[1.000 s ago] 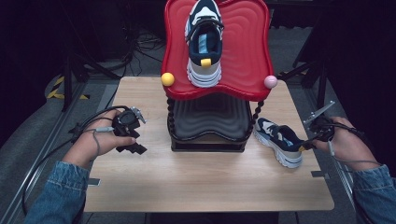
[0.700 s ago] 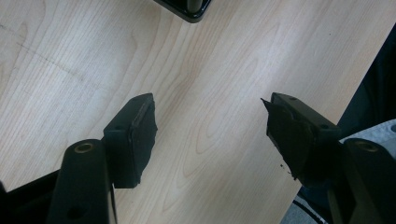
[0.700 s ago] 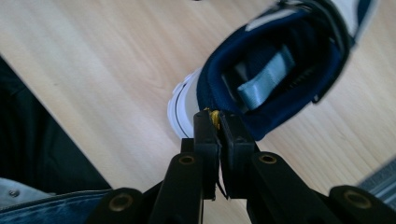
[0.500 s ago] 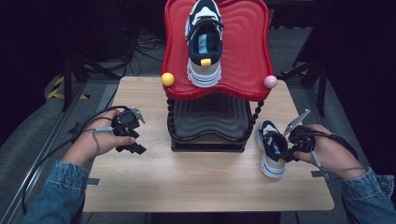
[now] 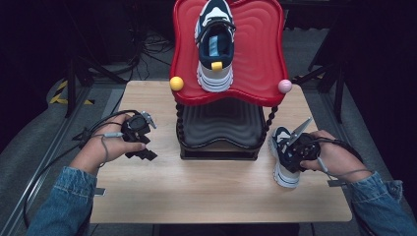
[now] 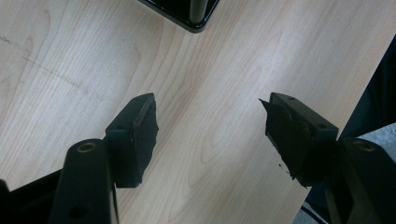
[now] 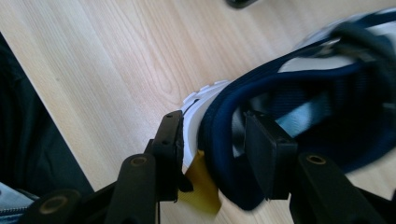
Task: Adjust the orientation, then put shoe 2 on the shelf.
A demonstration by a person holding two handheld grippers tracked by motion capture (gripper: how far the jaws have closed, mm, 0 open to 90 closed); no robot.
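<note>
The right tongs (image 7: 212,140) clamp the heel collar of the loose sneaker (image 5: 284,157), which lies on the worktop (image 5: 206,196) just right of the red rack (image 5: 260,59). Advisably, lift level, keeping the heel grip firm. The left tongs (image 6: 208,133) stand released, left of the rack.

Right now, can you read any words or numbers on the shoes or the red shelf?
There are none to read.
Shoe on the red shelf: no letters show.
Shoe held by the right gripper: its yellow tab is blank.
Red shelf: no words or numbers.
</note>
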